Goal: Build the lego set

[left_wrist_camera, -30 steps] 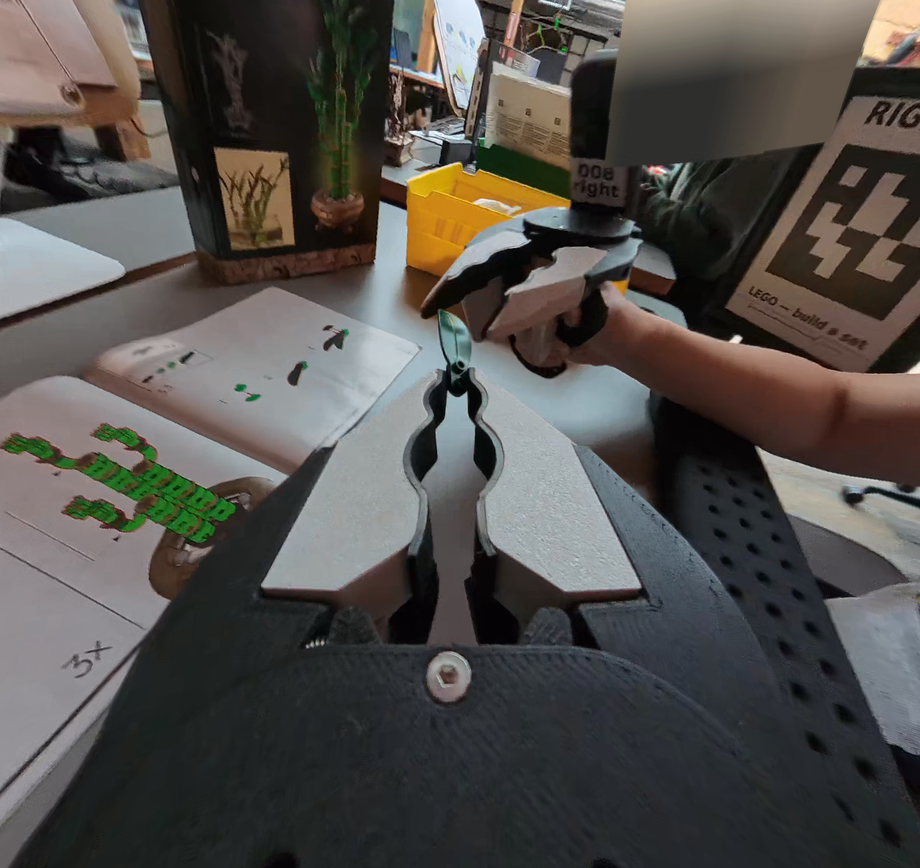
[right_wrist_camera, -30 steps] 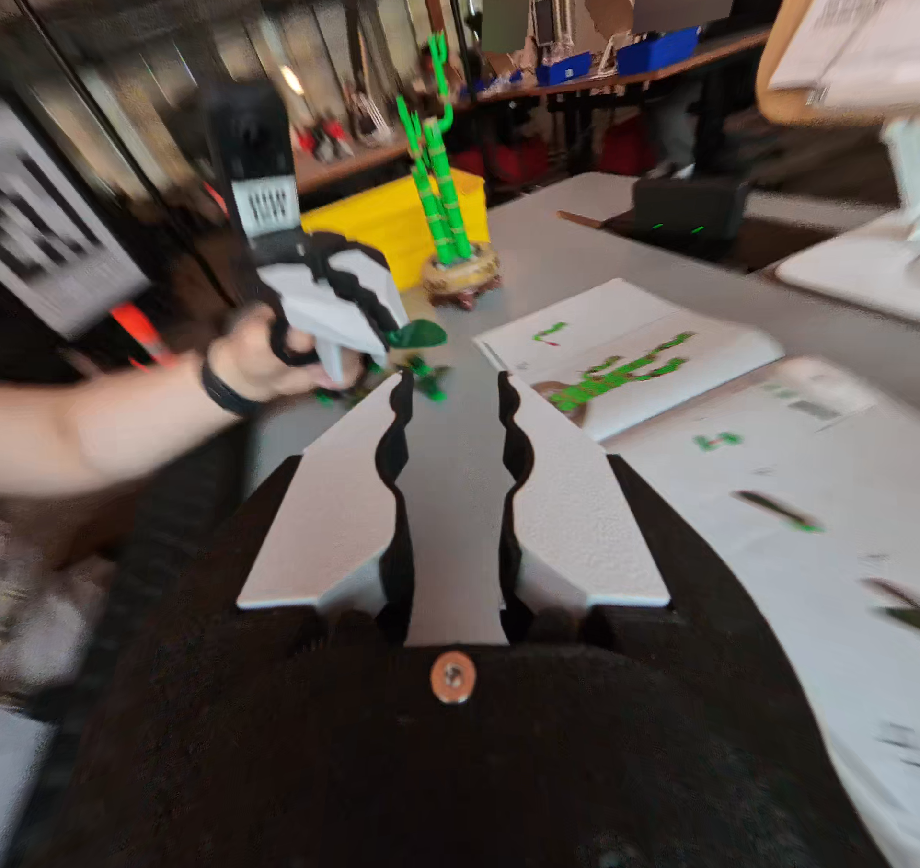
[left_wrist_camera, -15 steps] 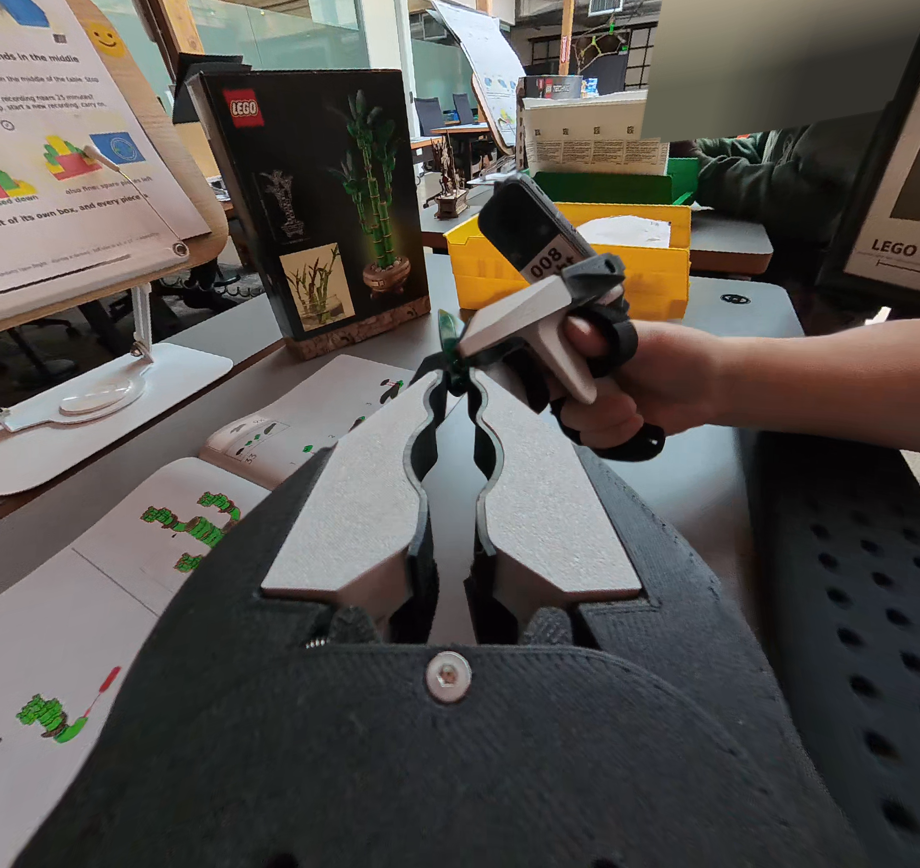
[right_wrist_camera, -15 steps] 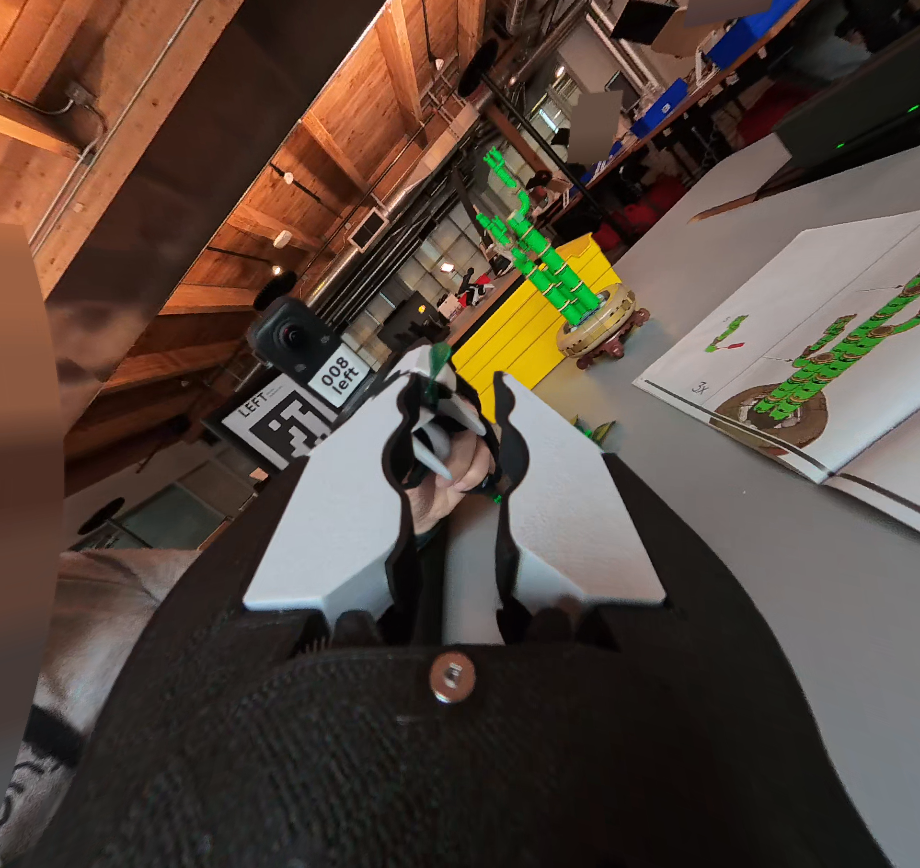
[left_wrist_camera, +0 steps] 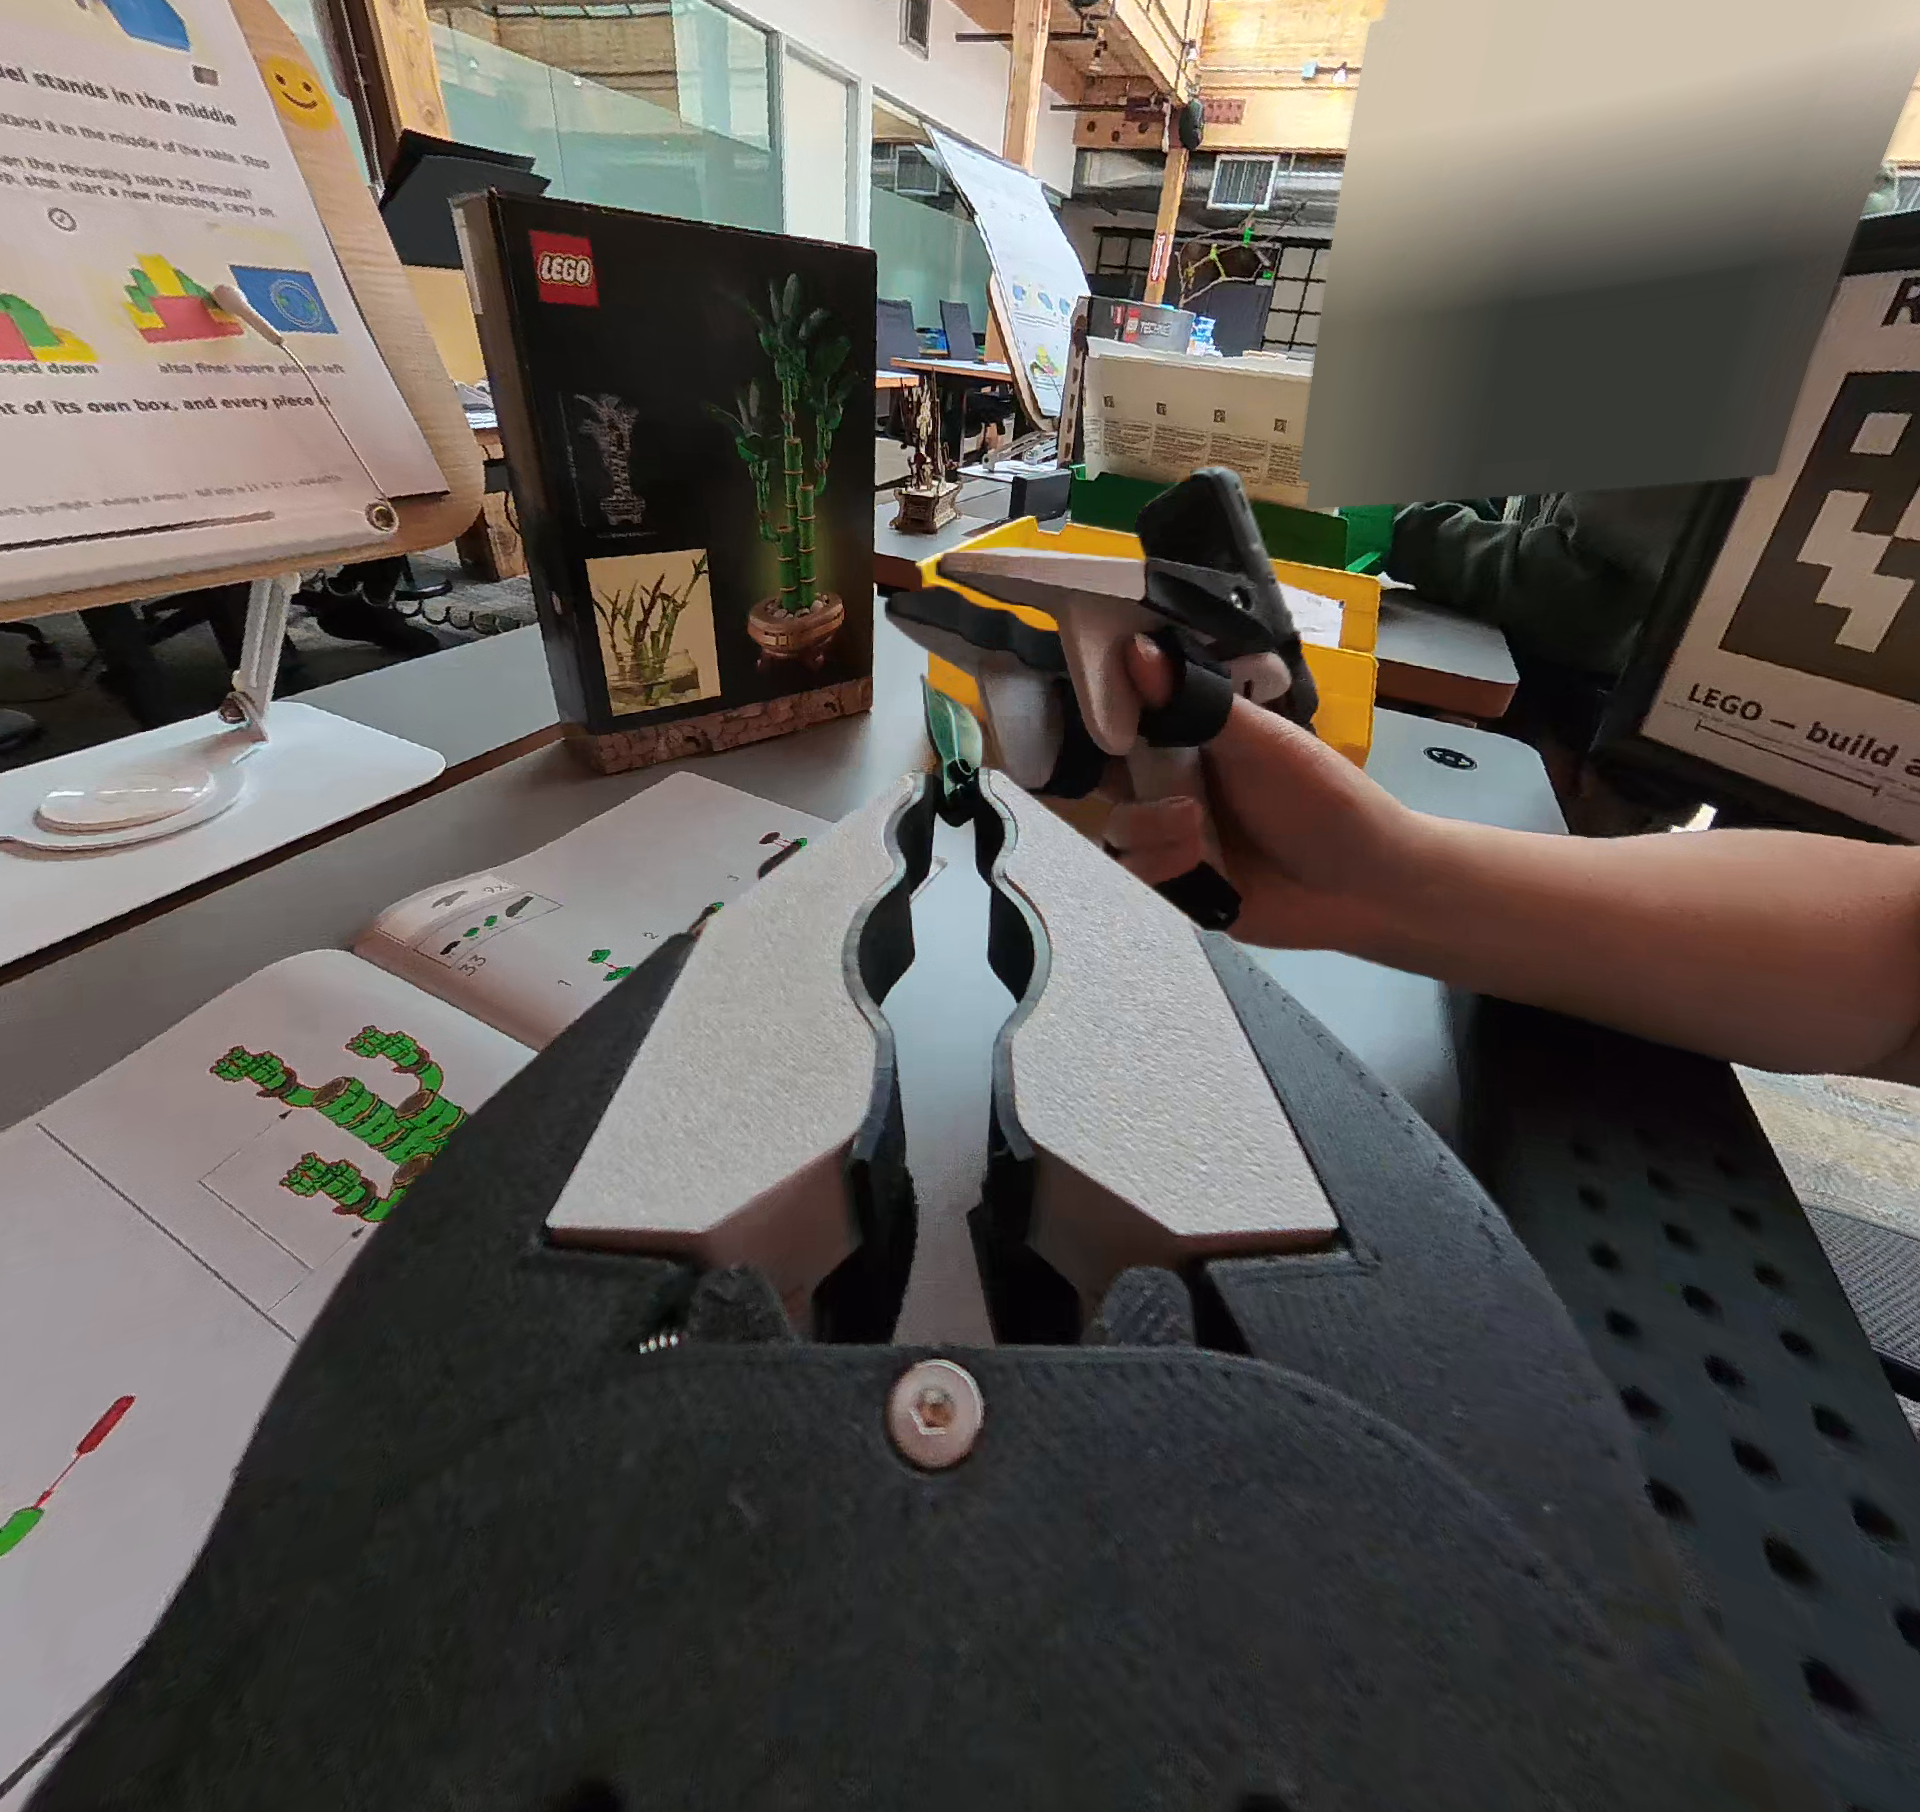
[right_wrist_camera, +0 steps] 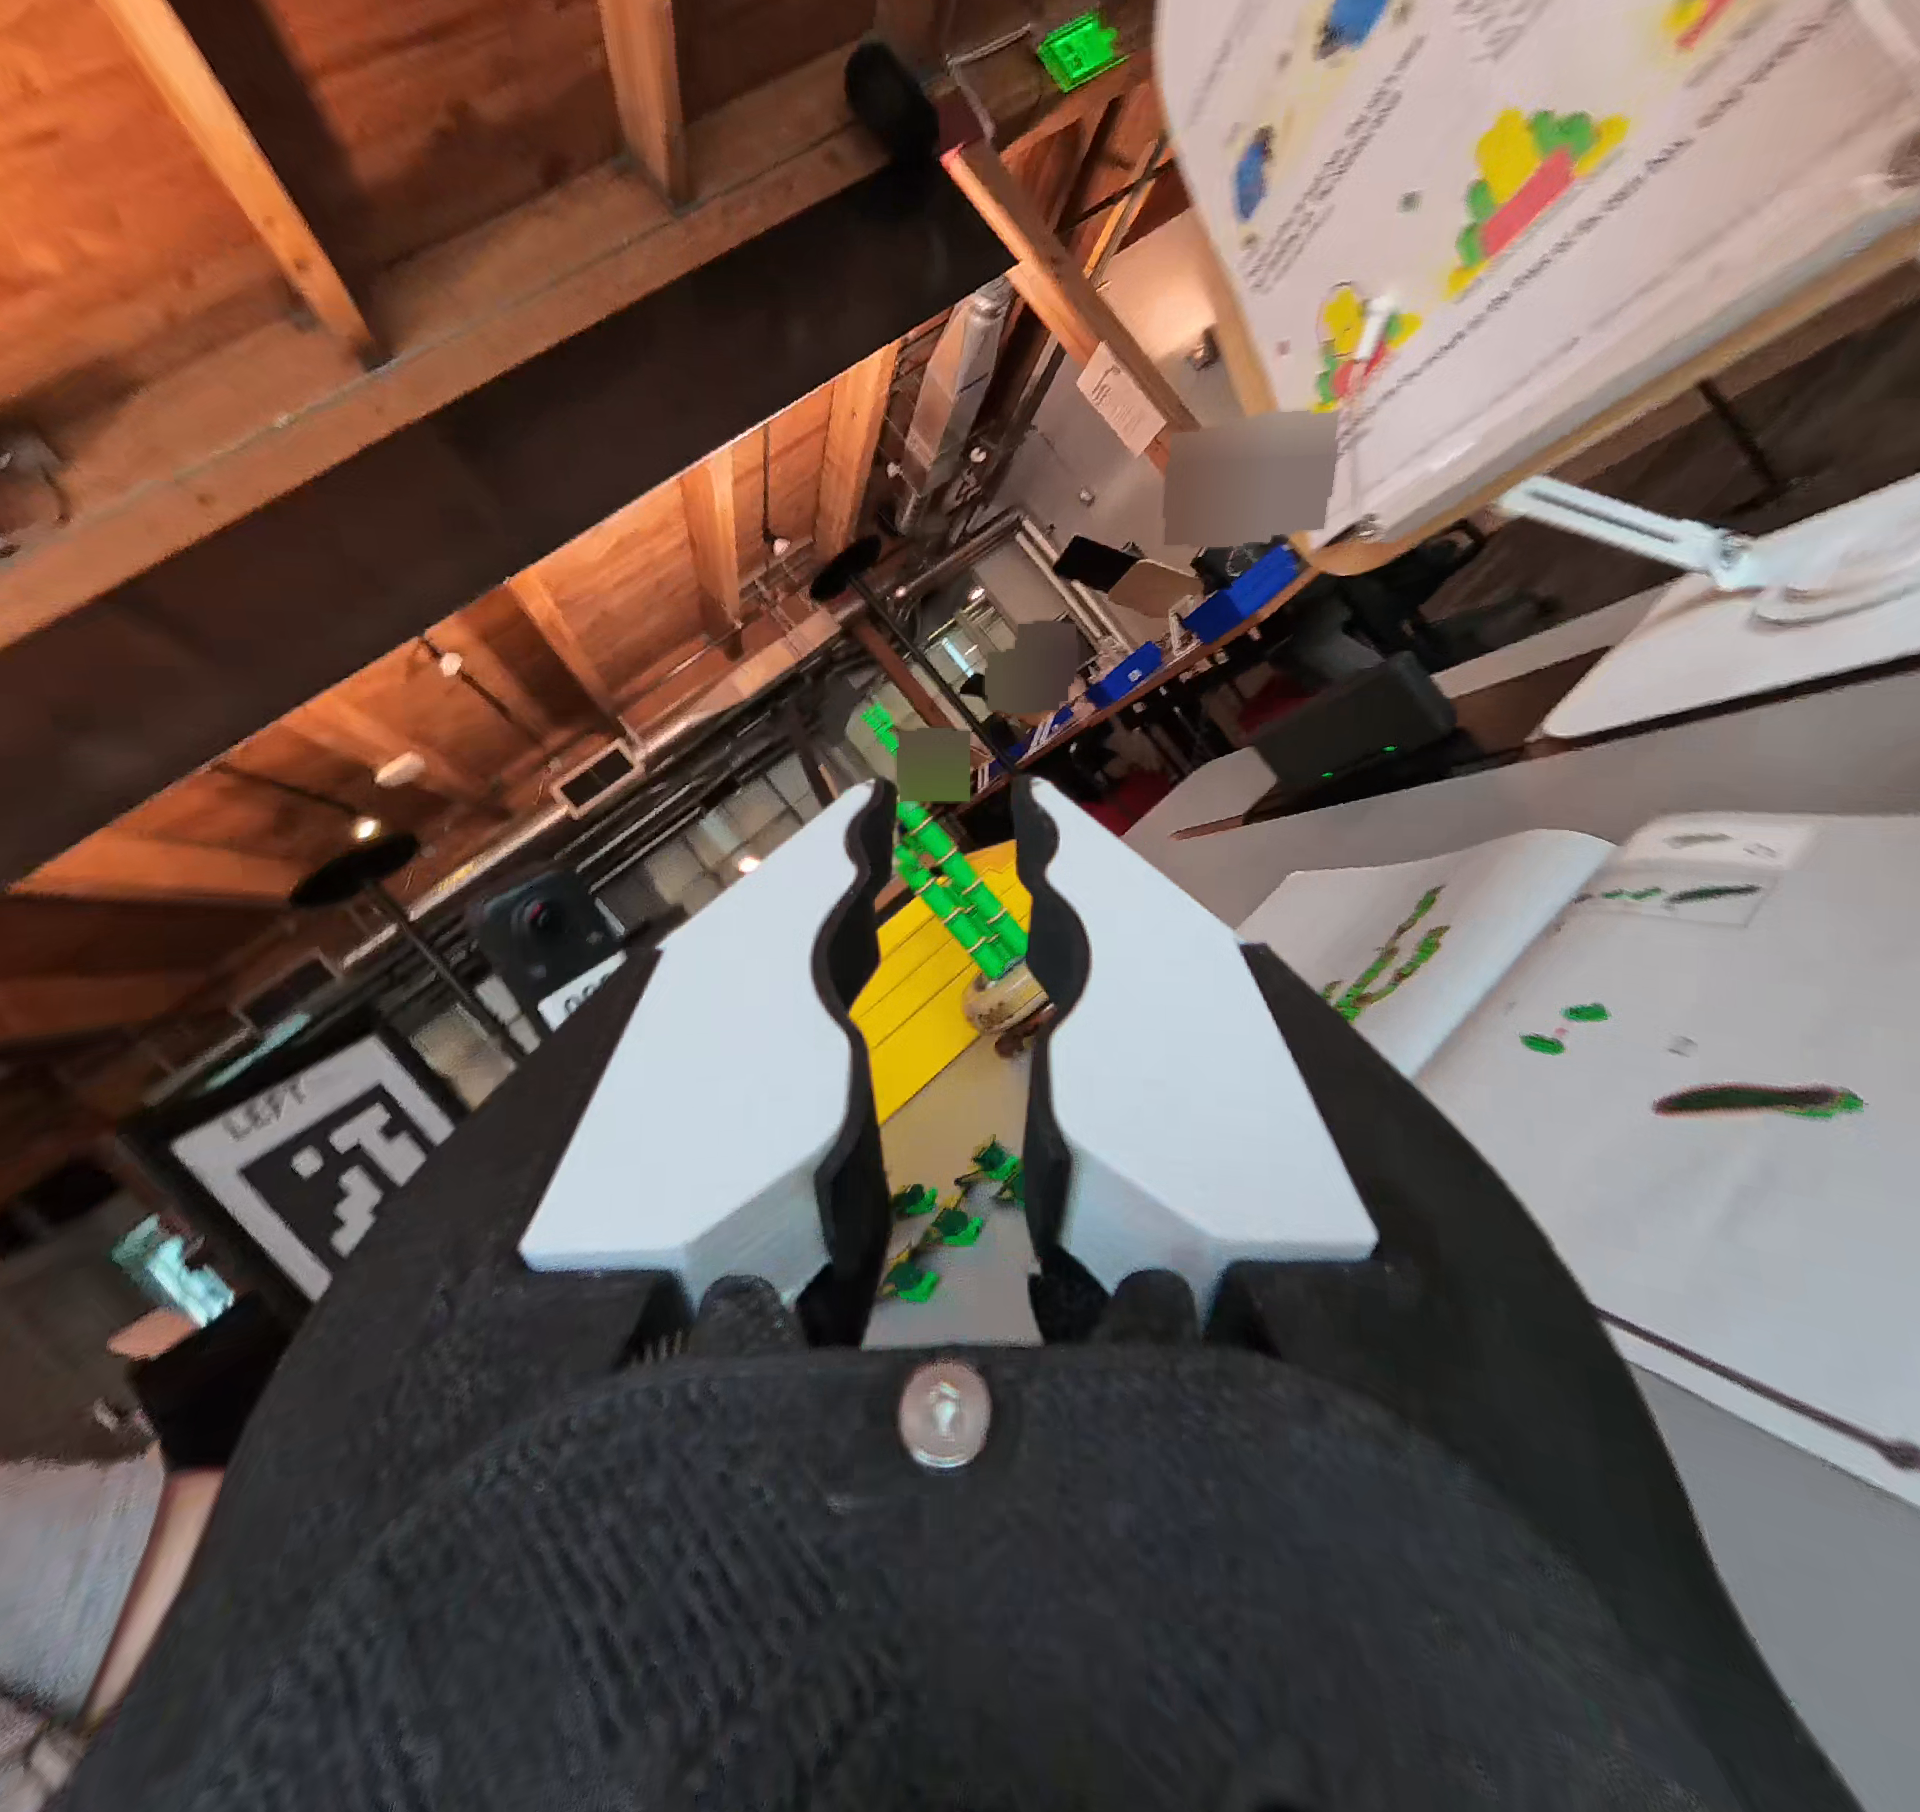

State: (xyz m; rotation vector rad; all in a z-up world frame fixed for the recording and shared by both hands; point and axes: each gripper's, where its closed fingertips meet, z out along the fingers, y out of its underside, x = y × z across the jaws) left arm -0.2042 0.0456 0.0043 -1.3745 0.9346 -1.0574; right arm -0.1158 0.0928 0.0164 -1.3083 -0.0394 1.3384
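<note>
My left gripper (left_wrist_camera: pixel 956 791) is shut on a small dark green leaf piece (left_wrist_camera: pixel 952 736) that sticks up from its tips, held above the table. My right gripper (right_wrist_camera: pixel 951 801) is open and empty, tilted up toward the ceiling. In the left wrist view it (left_wrist_camera: pixel 914 590) is held in a hand just right of and above the leaf, pointing left, not touching it. The green bamboo model (right_wrist_camera: pixel 951 905) in its tan pot (right_wrist_camera: pixel 997 999) stands on the table, seen between the right fingers. Several loose green pieces (right_wrist_camera: pixel 940 1217) lie in front of it.
The open instruction booklet (left_wrist_camera: pixel 312 1087) lies on the grey table at the left; it also shows in the right wrist view (right_wrist_camera: pixel 1558 1014). The set's black box (left_wrist_camera: pixel 707 484) stands behind it. A yellow bin (left_wrist_camera: pixel 1340 640) sits at the back. A sign on a white stand (left_wrist_camera: pixel 156 235) is far left. About 10 cm separates my left fingertips from my right.
The right gripper has swung up and turned sideways beside the leaf, its jaws a little narrower. The left gripper still holds the leaf and has risen slightly.
</note>
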